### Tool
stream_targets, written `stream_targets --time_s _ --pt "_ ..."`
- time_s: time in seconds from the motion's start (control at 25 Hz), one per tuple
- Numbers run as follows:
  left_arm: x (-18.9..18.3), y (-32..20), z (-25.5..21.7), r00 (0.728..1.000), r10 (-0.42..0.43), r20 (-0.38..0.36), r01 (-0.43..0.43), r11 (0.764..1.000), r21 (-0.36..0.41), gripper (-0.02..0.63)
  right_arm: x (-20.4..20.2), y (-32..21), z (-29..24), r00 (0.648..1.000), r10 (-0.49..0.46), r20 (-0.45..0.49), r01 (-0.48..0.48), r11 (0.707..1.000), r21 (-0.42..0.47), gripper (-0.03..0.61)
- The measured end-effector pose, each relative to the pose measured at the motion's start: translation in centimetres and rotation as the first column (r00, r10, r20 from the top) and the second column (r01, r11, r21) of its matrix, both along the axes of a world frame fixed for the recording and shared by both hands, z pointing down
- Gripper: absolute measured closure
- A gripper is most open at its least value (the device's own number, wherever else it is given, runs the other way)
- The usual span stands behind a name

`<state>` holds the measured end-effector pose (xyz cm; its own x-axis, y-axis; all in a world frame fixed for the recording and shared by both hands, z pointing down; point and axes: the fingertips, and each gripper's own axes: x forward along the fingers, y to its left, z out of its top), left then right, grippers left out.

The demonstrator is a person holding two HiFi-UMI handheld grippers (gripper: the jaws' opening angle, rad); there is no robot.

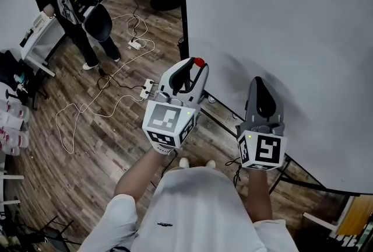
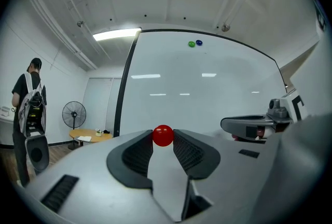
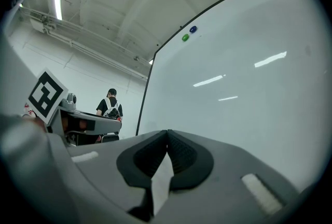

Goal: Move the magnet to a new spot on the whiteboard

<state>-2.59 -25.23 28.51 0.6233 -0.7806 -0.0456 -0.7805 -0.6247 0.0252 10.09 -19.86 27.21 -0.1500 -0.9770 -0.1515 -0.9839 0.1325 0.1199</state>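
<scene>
Left gripper (image 2: 163, 141) around red magnet (image 2: 163, 135), whiteboard (image 2: 207, 93) ahead, green magnet (image 2: 191, 44), blue magnet (image 2: 199, 42) above

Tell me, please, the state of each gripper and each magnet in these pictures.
left gripper: shut on the red magnet.
right gripper: shut, empty.
red magnet: held at the left jaw tips.
green magnet: stuck high on the whiteboard.
blue magnet: stuck beside the green magnet.
</scene>
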Motion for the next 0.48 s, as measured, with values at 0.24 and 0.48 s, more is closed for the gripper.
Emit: stream_targets --time_s 0.24,0.48 --pt "0.9 -2.2 -0.1 1.000 0.011 0.010 -0.011 1.000 0.009 0.489 -0.1 -1.0 -0.2 1.000 0.003 -0.009 -0.004 1.000 -0.017 0.580" --pt "2.6 -5.0 1.1 0.999 0.024 0.030 -0.024 1.000 -0.001 0.489 0.5 -2.5 0.3 1.000 0.009 -0.009 -0.010 0.999 -0.034 0.580"
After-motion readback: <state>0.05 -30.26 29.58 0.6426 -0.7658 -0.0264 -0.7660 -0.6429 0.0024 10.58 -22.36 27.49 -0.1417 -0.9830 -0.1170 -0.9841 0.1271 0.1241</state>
